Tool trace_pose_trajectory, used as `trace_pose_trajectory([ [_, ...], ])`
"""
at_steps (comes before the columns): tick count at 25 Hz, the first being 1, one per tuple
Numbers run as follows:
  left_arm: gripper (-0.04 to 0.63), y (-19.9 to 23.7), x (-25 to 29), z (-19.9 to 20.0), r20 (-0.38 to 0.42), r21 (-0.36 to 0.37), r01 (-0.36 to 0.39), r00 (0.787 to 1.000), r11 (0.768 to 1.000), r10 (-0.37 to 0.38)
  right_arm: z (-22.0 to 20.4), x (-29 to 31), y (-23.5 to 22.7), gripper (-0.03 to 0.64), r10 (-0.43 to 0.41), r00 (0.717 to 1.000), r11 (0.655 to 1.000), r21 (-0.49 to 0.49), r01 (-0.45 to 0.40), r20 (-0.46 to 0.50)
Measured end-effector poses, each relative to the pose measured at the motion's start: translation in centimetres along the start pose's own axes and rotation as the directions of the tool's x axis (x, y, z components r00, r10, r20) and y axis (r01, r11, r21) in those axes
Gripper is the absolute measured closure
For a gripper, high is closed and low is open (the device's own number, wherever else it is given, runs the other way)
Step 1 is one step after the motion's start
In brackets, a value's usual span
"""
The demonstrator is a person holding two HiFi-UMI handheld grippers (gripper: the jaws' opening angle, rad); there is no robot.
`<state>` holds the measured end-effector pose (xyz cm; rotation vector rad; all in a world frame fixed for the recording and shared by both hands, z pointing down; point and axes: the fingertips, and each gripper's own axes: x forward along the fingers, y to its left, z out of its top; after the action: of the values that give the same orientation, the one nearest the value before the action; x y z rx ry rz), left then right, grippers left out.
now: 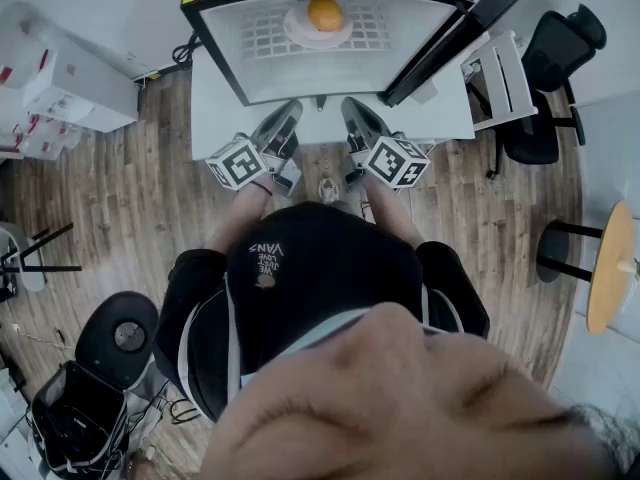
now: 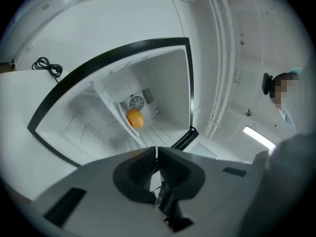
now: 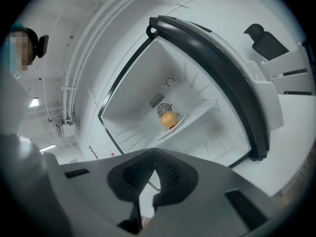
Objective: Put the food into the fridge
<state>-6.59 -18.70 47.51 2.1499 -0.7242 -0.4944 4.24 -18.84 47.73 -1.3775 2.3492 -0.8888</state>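
An orange (image 1: 325, 13) lies on a white plate (image 1: 305, 33) on the wire shelf inside the open fridge (image 1: 225, 28). The same orange (image 2: 135, 118) shows deep in the fridge in the left gripper view, and the orange (image 3: 169, 120) on its plate in the right gripper view. Both grippers are held side by side in front of the fridge opening, well short of the shelf. My left gripper (image 1: 287, 118) (image 2: 156, 152) is shut with nothing between its jaws. My right gripper (image 1: 352, 113) (image 3: 154, 158) is also shut and empty.
The fridge door (image 1: 470, 28) swings open to the right, its white door shelves (image 1: 500, 73) facing out. A black office chair (image 1: 555, 78) and a round wooden table (image 1: 610, 268) stand at the right. White boxes (image 1: 60, 88) sit at the left and a black bag (image 1: 80, 418) on the floor behind.
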Motion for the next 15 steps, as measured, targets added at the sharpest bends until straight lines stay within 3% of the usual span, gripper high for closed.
trace_pose_trajectory([
  [15, 0.571, 0.2, -1.2, -1.1, -0.059, 0.084, -0.035, 0.997, 0.996, 0.04, -1.3, -1.2, -0.9, 0.604, -0.042, 0.998, 0.996, -0.075, 0.038, -0.051],
])
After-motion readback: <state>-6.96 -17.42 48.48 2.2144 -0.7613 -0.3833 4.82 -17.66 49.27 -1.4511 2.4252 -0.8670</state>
